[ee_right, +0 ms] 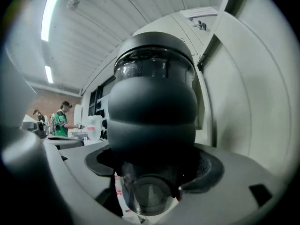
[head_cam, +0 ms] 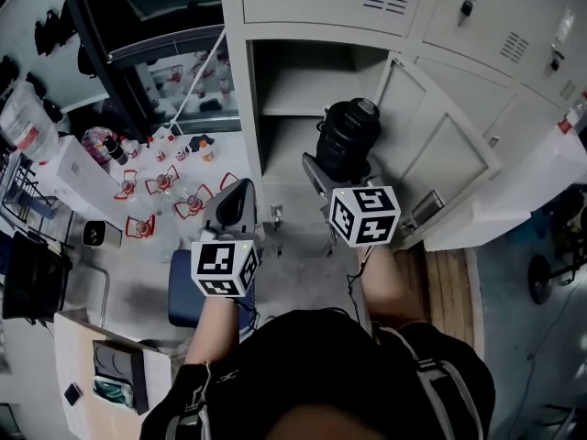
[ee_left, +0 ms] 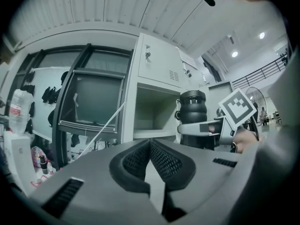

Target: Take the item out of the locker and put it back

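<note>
A black, bulbous bottle [head_cam: 347, 134] with a dark lid stands upright in front of the open locker compartment [head_cam: 298, 85]. My right gripper [head_cam: 339, 170] is shut on its lower body. In the right gripper view the bottle [ee_right: 152, 104] fills the space between both jaws, and a clear base shows below it. The locker door [head_cam: 445, 149] hangs open to the right. My left gripper [head_cam: 235, 207] sits lower left of the bottle, away from the locker. Its pads [ee_left: 161, 159] are pressed together with nothing between them. From the left gripper view the bottle [ee_left: 193, 112] is seen beside the locker shelf [ee_left: 152, 134].
Left of the locker, a white table [head_cam: 110, 269] carries several small bottles in red holders [head_cam: 163, 183] and a white box [head_cam: 69, 168]. A blue seat [head_cam: 182, 291] is below my left gripper. Wooden boards [head_cam: 449, 287] lie on the floor at the right. A person [ee_right: 61, 118] stands far off.
</note>
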`<state>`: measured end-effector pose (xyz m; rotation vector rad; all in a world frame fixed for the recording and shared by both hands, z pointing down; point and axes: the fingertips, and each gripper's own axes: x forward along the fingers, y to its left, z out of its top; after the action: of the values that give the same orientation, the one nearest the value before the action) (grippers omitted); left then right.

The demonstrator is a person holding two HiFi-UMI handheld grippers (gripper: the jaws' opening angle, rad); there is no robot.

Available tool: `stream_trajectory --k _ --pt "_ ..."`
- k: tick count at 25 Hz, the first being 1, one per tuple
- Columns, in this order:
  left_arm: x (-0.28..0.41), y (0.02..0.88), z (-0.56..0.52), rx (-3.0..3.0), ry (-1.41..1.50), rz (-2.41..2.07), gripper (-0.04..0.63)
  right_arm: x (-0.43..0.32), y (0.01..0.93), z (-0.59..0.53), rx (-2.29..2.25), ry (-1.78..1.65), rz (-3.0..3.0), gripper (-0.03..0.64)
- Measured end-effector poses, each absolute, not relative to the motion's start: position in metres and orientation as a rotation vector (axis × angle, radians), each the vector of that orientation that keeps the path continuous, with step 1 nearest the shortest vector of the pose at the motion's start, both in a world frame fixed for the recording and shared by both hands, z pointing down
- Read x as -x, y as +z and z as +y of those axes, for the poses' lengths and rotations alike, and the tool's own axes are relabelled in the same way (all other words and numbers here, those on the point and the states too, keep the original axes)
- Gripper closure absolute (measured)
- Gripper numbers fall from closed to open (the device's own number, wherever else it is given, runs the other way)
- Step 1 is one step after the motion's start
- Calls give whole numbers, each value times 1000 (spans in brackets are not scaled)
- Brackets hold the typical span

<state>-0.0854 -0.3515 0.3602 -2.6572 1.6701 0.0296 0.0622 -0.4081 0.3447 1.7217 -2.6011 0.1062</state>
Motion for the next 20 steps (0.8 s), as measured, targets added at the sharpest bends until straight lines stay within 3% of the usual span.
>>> stream_trajectory --k 20 --pt "65 366 -345 2680 -27 1626 583 -70 390 -382 -1703 163 -2526 209"
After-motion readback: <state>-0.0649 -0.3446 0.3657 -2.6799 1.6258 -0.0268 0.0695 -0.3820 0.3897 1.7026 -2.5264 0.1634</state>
